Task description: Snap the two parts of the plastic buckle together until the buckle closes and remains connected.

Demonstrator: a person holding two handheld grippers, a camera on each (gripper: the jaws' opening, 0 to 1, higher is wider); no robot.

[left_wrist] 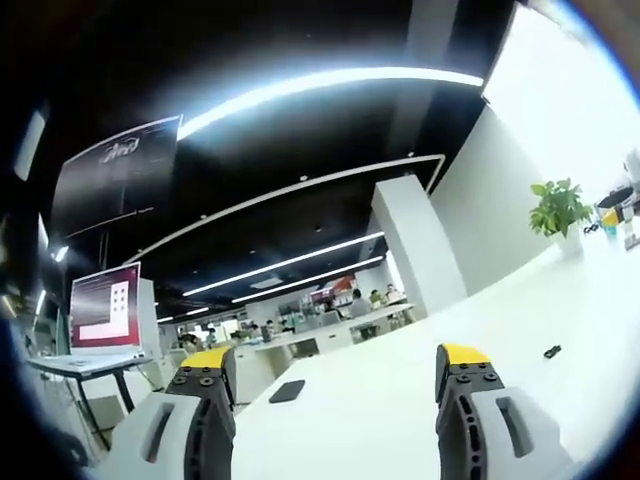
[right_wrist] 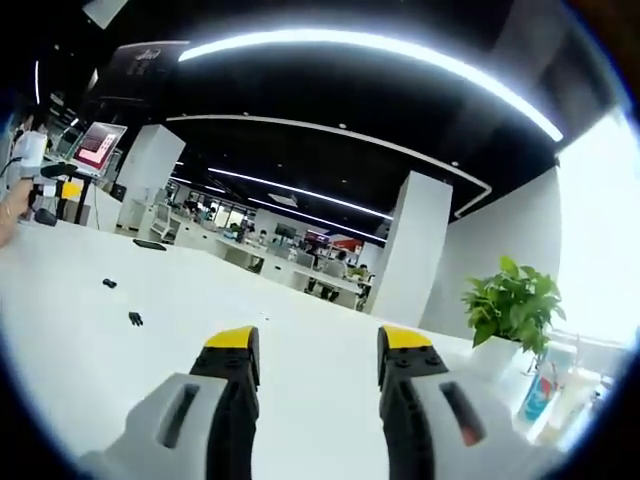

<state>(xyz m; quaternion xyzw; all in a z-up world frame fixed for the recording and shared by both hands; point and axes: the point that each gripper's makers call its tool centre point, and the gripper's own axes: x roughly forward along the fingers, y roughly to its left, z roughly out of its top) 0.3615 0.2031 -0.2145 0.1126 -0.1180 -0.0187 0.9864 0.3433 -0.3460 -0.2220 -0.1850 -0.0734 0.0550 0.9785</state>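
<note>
Both grippers are hovering over a long white table (left_wrist: 400, 400) with nothing close around their jaws. In the left gripper view the left gripper (left_wrist: 335, 375) is holding its yellow-tipped jaws wide apart with nothing between them; a flat dark phone-like slab (left_wrist: 287, 391) is lying on the table just ahead of the left jaw, and one small black buckle part (left_wrist: 552, 351) is sitting well off to the right, apart from the jaws. The table's near edge is running along the left, where a stand with a laptop (left_wrist: 105, 312) showing a red and white screen is standing beside it. In the right gripper view the right gripper (right_wrist: 317, 360) is also standing open, a little narrower, gripping nothing; two small black pieces (right_wrist: 134, 319), one being the nearer and the other (right_wrist: 109, 283) lying a little farther off, are resting on the bare table to the left, apart from each other and not joined. A potted green plant (right_wrist: 512, 305) is standing to the right near some bottles. The room is a large open office with a black ceiling, long curved light strips (right_wrist: 380, 50), white pillars and distant desks. A dark hanging panel (left_wrist: 115, 175) is carrying pale lettering too blurred to read.
</note>
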